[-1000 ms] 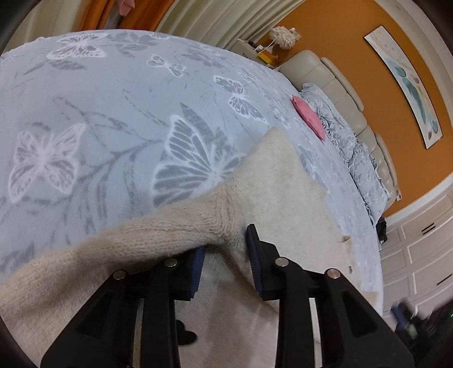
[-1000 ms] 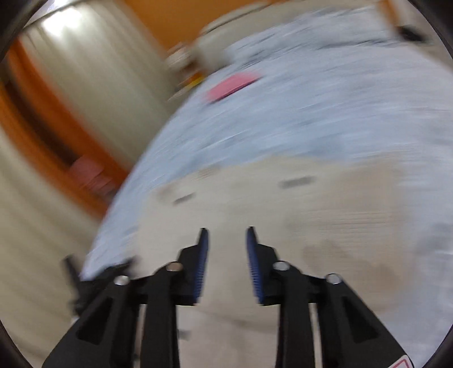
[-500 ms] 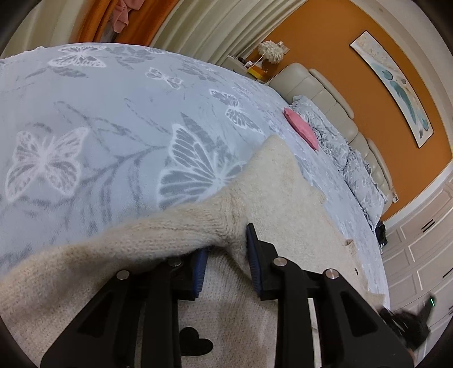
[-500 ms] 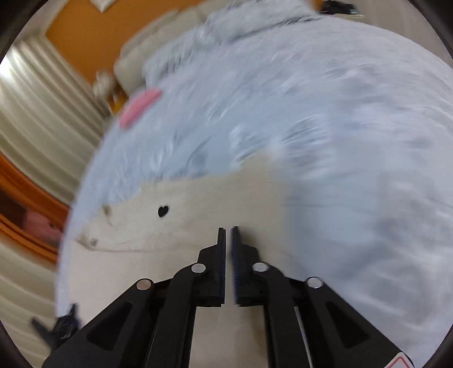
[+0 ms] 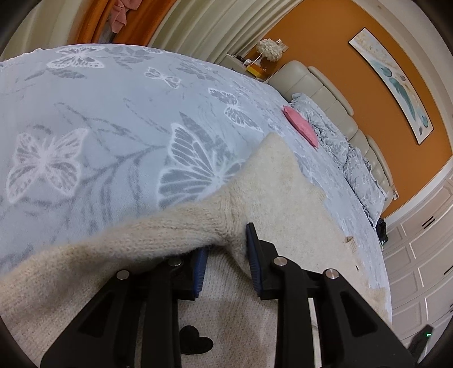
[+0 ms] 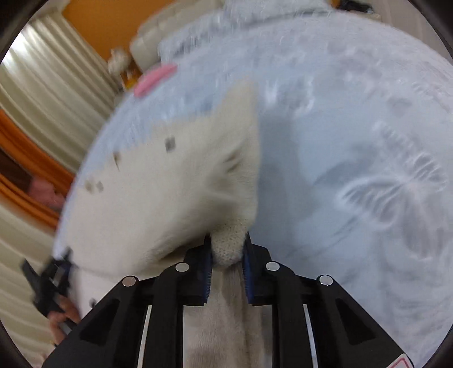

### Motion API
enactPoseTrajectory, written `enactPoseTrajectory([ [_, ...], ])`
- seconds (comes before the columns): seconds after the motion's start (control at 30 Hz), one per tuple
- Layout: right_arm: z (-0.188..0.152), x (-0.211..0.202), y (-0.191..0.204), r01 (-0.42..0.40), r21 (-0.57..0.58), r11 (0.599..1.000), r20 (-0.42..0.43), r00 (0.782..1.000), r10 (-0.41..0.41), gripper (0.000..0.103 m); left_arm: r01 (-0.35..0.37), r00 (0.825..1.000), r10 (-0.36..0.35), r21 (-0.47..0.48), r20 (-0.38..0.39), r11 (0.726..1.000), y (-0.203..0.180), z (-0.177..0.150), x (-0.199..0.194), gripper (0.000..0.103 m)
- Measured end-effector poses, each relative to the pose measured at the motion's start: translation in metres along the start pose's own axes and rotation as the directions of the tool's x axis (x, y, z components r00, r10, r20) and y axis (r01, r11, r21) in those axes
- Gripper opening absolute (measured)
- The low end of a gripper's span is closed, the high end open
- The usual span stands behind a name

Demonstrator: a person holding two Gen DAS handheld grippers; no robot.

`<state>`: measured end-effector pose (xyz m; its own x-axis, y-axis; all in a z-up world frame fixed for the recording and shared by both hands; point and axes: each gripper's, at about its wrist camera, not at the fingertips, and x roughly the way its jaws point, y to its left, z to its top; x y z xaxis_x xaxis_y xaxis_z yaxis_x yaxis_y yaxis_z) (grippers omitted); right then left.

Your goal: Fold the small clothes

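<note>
A cream knitted sweater [image 5: 283, 198] lies spread on a bed, over a pale blue blanket [image 5: 99, 127] patterned with white and grey butterflies. A black heart [image 5: 195, 344] is worked into the knit close to the left tongs [image 5: 226, 254].

The left tongs sit at the seam where a sleeve meets the body. A ridge of knit runs between the two blue pads, and the sleeve drapes over the left-hand finger [image 5: 198, 269], but a gap shows beside the cloth, so I cannot tell whether they are gripping it or only standing around it.

In the right wrist view the right tongs [image 6: 228, 249] are clenched on a bunched fold of the sweater [image 6: 170, 184], the knit bulging up between the pads. From there the cloth stretches away in a blurred sheet across the blanket [image 6: 354, 141]. The other tongs [image 6: 48, 280] show at the left edge of that view, beside the sweater's far side.

A flat pink thing [image 5: 301, 128] lies on the blanket well beyond the sweater, near grey flowered pillows [image 5: 348, 158] and a padded beige headboard [image 5: 325, 93]. Behind stands an orange wall [image 5: 354, 85] with a long picture [image 5: 396, 85], and pale curtains [image 5: 212, 25].
</note>
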<state>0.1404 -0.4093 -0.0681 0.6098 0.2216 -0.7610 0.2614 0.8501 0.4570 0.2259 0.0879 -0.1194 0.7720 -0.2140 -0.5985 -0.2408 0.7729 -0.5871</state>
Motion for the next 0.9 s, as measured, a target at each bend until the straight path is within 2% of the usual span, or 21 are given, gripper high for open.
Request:
enactPoseTrajectory([
  [0.03, 0.000, -0.013, -0.010, 0.005, 0.016, 1.000, 0.040, 0.999, -0.005, 0.014, 0.006, 1.000, -0.006, 0.004, 0.008, 1.000, 0.000, -0.001, 0.000, 0.026],
  [0.07, -0.004, -0.015, -0.023, 0.031, 0.045, 0.999, 0.041, 0.999, -0.032, 0.007, 0.010, 1.000, -0.010, 0.005, 0.011, 1.000, 0.001, -0.002, 0.001, 0.026],
  [0.1, -0.012, -0.006, -0.046, 0.125, 0.094, 0.988, -0.009, 0.992, -0.124, 0.001, 0.014, 1.000, -0.014, 0.004, 0.014, 1.000, 0.001, -0.002, 0.001, 0.026],
  [0.13, -0.018, 0.000, -0.059, 0.140, 0.125, 0.982, -0.042, 0.990, -0.136, 0.000, 0.016, 1.000, -0.016, 0.003, 0.016, 1.000, 0.002, -0.002, 0.002, 0.026],
  [0.17, -0.022, -0.004, -0.072, 0.065, 0.188, 0.980, -0.017, 0.998, -0.063, 0.000, 0.017, 1.000, -0.017, 0.003, 0.016, 1.000, 0.002, -0.003, 0.002, 0.026],
  [0.2, -0.022, -0.008, -0.076, 0.048, 0.220, 0.974, -0.024, 0.999, -0.044, 0.000, 0.018, 1.000, -0.018, 0.002, 0.016, 1.000, 0.002, -0.002, 0.002, 0.026],
  [0.27, -0.022, -0.028, -0.069, 0.012, 0.243, 0.970, 0.006, 1.000, -0.014, 0.019, 0.019, 1.000, -0.019, 0.002, 0.016, 1.000, 0.002, -0.002, 0.002, 0.026],
  [0.3, -0.024, -0.032, -0.064, -0.013, 0.238, 0.971, 0.020, 1.000, 0.009, 0.037, 0.017, 1.000, -0.017, 0.003, 0.016, 1.000, 0.003, -0.002, 0.002, 0.026],
  [0.37, -0.033, -0.036, -0.050, -0.071, 0.222, 0.972, 0.042, 0.997, 0.064, 0.064, 0.018, 1.000, -0.018, 0.003, 0.016, 1.000, 0.003, -0.002, 0.002, 0.026],
  [0.4, -0.037, -0.031, -0.042, -0.075, 0.204, 0.976, 0.030, 0.997, 0.070, 0.066, 0.018, 1.000, -0.018, 0.002, 0.016, 1.000, 0.002, -0.002, 0.002, 0.027],
  [0.47, -0.038, -0.004, -0.022, -0.046, 0.134, 0.990, -0.060, 0.997, 0.055, 0.066, 0.017, 1.000, -0.017, 0.003, 0.015, 1.000, 0.002, -0.002, 0.002, 0.027],
  [0.5, -0.042, 0.012, -0.013, -0.018, 0.094, 0.995, -0.100, 0.995, 0.027, 0.061, 0.016, 1.000, -0.016, 0.003, 0.015, 1.000, 0.002, -0.002, 0.002, 0.027],
  [0.53, -0.039, 0.016, -0.003, 0.016, 0.050, 0.999, -0.085, 0.996, -0.012, 0.049, 0.013, 1.000, -0.013, 0.003, 0.009, 1.000, 0.003, -0.002, 0.002, 0.027],
  [0.57, -0.037, 0.017, 0.004, 0.031, 0.001, 1.000, -0.087, 0.996, -0.031, 0.007, 0.014, 1.000, -0.014, 0.002, 0.009, 1.000, 0.003, -0.002, 0.002, 0.027],
  [0.67, -0.032, 0.006, -0.004, 0.024, 0.052, 0.998, -0.094, 0.995, -0.019, 0.013, 0.017, 1.000, -0.017, 0.004, -0.009, 1.000, -0.001, -0.001, 0.000, 0.028],
  [0.7, -0.032, 0.001, -0.004, 0.056, 0.034, 0.998, -0.095, 0.994, -0.053, 0.017, 0.016, 1.000, -0.015, 0.017, -0.026, 1.000, -0.005, 0.000, -0.004, 0.034],
  [0.73, -0.036, -0.008, -0.005, 0.098, 0.003, 0.995, -0.087, 0.991, -0.097, 0.024, 0.013, 0.999, -0.012, 0.040, -0.041, 0.999, -0.011, -0.003, -0.011, 0.045],
  [0.77, -0.038, -0.013, 0.002, 0.108, -0.023, 0.994, -0.067, 0.992, -0.109, 0.026, 0.008, 0.999, -0.006, 0.053, -0.042, 0.999, -0.018, -0.006, -0.019, 0.052],
  [0.83, -0.040, -0.027, 0.004, 0.058, -0.040, 0.998, -0.032, 0.998, -0.059, 0.035, 0.000, 1.000, 0.001, 0.059, -0.014, 0.998, -0.036, -0.017, -0.042, 0.078],
  [0.87, -0.040, -0.030, 0.004, 0.035, -0.028, 0.999, -0.026, 0.999, -0.035, 0.049, 0.000, 1.000, 0.000, 0.051, -0.007, 0.999, -0.047, -0.024, -0.050, 0.083],
  [0.9, -0.039, -0.031, 0.004, 0.001, -0.003, 1.000, -0.024, 1.000, -0.001, 0.058, 0.007, 1.000, -0.006, 0.044, -0.011, 0.999, -0.057, -0.031, -0.054, 0.087],
])
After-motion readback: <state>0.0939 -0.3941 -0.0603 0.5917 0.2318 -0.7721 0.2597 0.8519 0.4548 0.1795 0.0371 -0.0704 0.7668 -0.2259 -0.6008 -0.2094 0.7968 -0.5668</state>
